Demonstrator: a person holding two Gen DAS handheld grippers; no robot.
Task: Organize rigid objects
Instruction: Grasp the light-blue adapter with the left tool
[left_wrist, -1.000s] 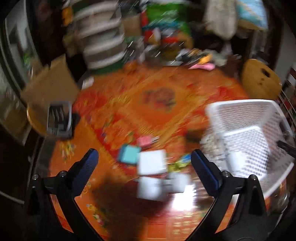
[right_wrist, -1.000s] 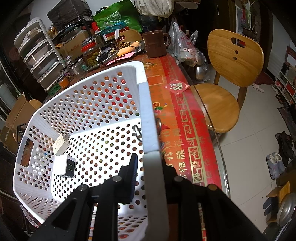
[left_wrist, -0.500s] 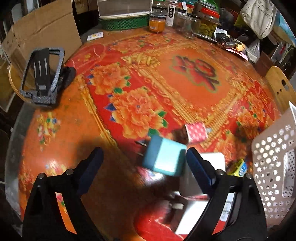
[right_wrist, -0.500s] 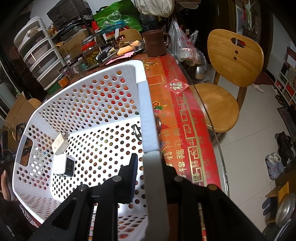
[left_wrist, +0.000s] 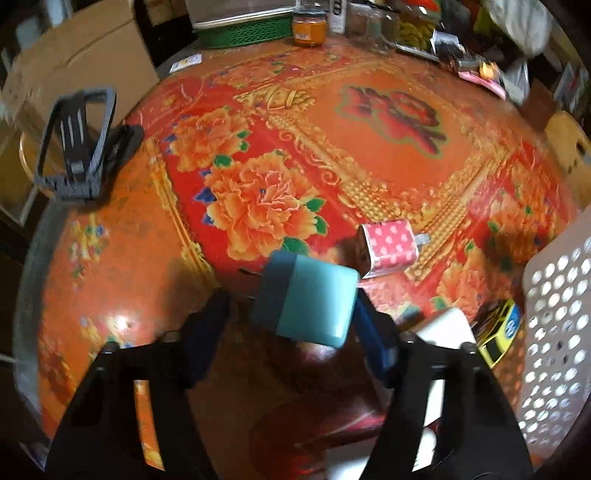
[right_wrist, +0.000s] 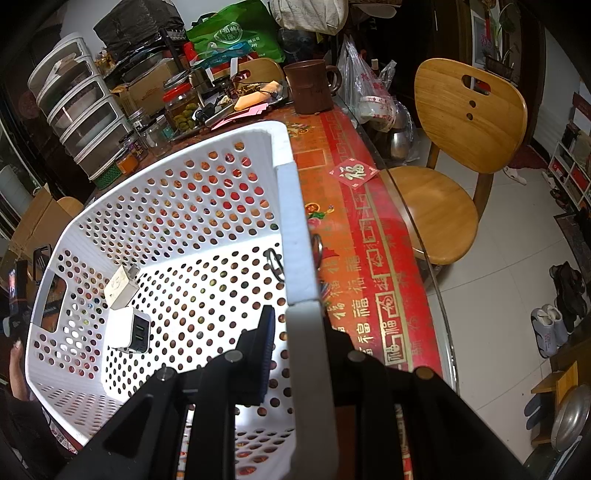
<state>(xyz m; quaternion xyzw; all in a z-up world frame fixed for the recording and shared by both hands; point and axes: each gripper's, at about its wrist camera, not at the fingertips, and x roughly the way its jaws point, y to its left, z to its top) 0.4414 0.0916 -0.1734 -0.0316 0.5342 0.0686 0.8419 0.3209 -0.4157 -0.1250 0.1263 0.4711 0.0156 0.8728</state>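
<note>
A teal charger block (left_wrist: 314, 299) lies on the red flowered tablecloth (left_wrist: 332, 147) between the fingers of my left gripper (left_wrist: 288, 302), whose jaws are closing. The right finger touches its edge; a gap shows at the left finger. Just beyond lie a pink dotted charger (left_wrist: 391, 245), a white charger (left_wrist: 447, 325) and a small yellow item (left_wrist: 498, 336). The white perforated basket (left_wrist: 554, 314) stands at the right. My right gripper (right_wrist: 295, 325) is shut on the basket's rim (right_wrist: 295, 236). Inside the basket lie two white chargers (right_wrist: 122, 288) (right_wrist: 127, 330).
A black phone stand (left_wrist: 77, 147) sits at the table's left edge by a cardboard box (left_wrist: 74, 55). Jars (left_wrist: 308, 26), a green tray and clutter line the far side. A brown mug (right_wrist: 308, 86) and a wooden chair (right_wrist: 461, 147) are beyond the basket.
My left gripper has dropped toward the table and come around the teal charger, and its jaws have narrowed. The right gripper and the basket have not moved.
</note>
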